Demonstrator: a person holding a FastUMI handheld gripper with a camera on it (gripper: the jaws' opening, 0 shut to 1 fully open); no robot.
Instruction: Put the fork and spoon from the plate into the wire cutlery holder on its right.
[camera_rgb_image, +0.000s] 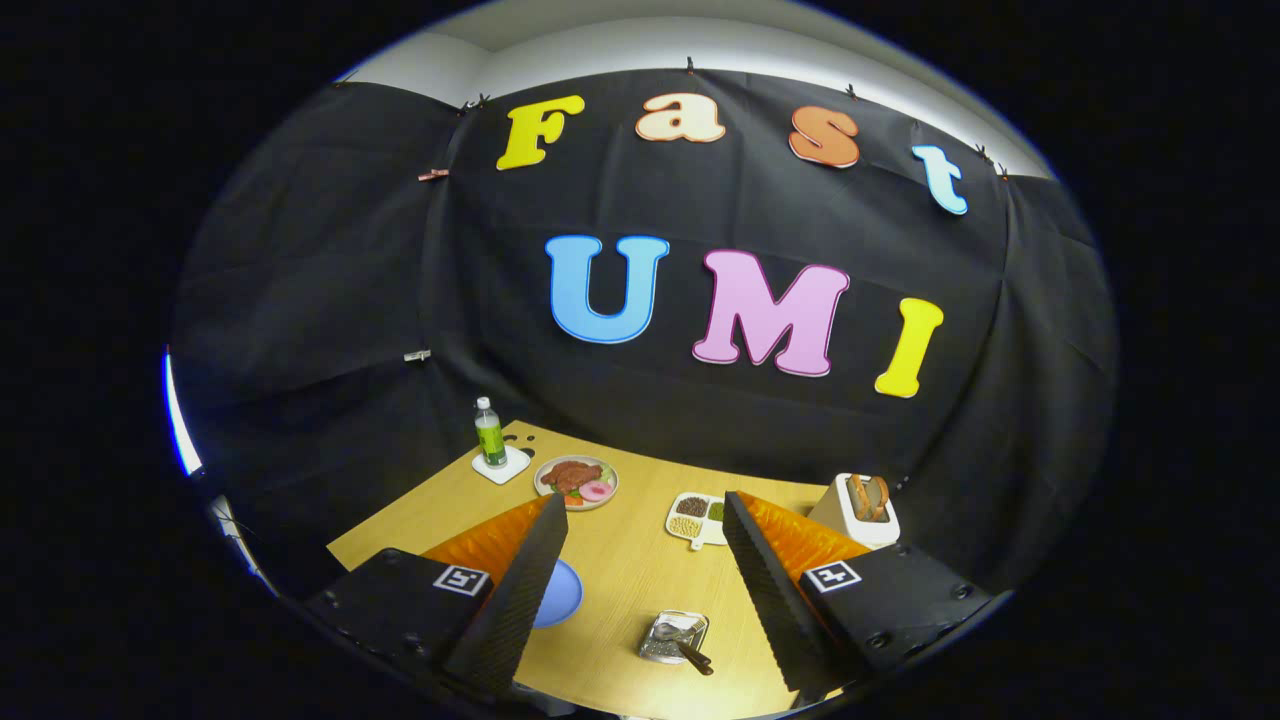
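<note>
The hand-held gripper (640, 590) hangs released above the wooden surface (620, 565), its two fingers spread wide with bare wood between them. The wire cutlery holder (674, 637) sits low between the fingers, a brown-handled utensil (694, 655) leaning out of it. The blue plate (557, 592) lies partly hidden behind the left finger. Toward the surface's far edge stand a bottle (489, 433), a food plate (576, 482), a divided dish (697, 518) and a white toaster (858, 508).

Jaws wide apart, empty, above table (620, 570); wire cutlery holder (673, 637) with utensil between them; blue plate (560, 592) beside left jaw.
</note>
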